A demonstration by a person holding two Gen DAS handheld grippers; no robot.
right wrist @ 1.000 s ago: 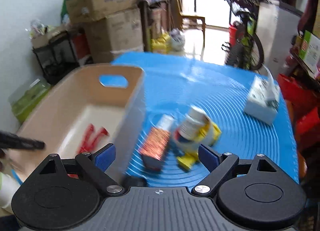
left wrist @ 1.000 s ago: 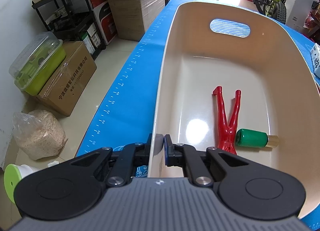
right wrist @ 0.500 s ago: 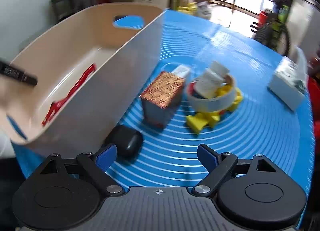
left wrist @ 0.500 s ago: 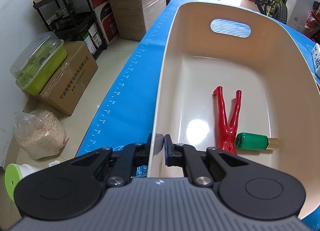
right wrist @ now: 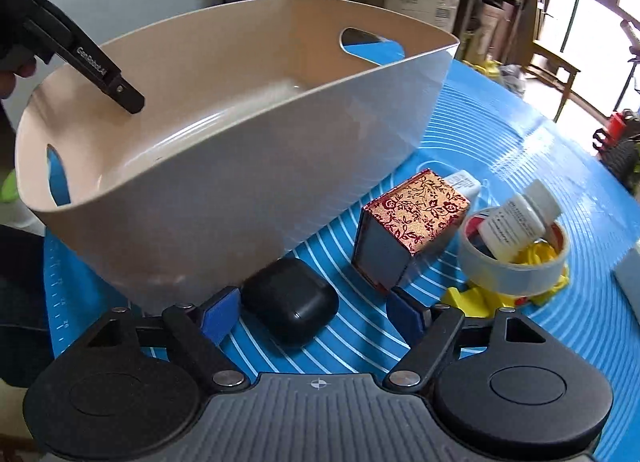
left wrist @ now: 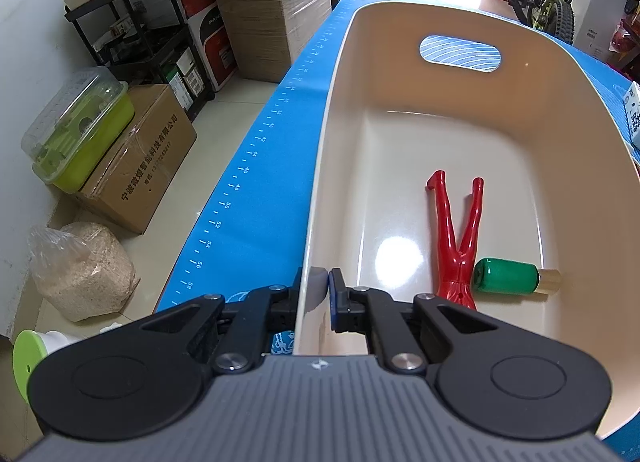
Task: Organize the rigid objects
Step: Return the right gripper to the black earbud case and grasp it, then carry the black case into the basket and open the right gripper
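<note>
While the left tool (left wrist: 319,289) stays clamped on the beige bin's (left wrist: 320,166) near rim, the right tool (right wrist: 316,312) hangs spread wide around the black earbud case (right wrist: 290,300). Step in hand: picking up the case. Next: close squarely on it, lift, clear the rim.

bin (left wrist: 568,110): we see cream inside, a paler grey-white on its outer wall
mat (right wrist: 500,134): bright blue with thin white curved lines — white ruler ticks along its edge
figure (left wrist: 456,238): glossy red all over
bottle (left wrist: 506,276): dark green body, gold cap
case (right wrist: 290,300): plain matte black
box (right wrist: 416,226): gold top with a dark red floral pattern — we note a grey end face
tape roll (right wrist: 512,266): pale grey-white
small bottle (right wrist: 520,218): white, with dark print
blocks (right wrist: 476,298): yellow
right gripper (right wrist: 316,310): black, with 2 blue pads
</note>
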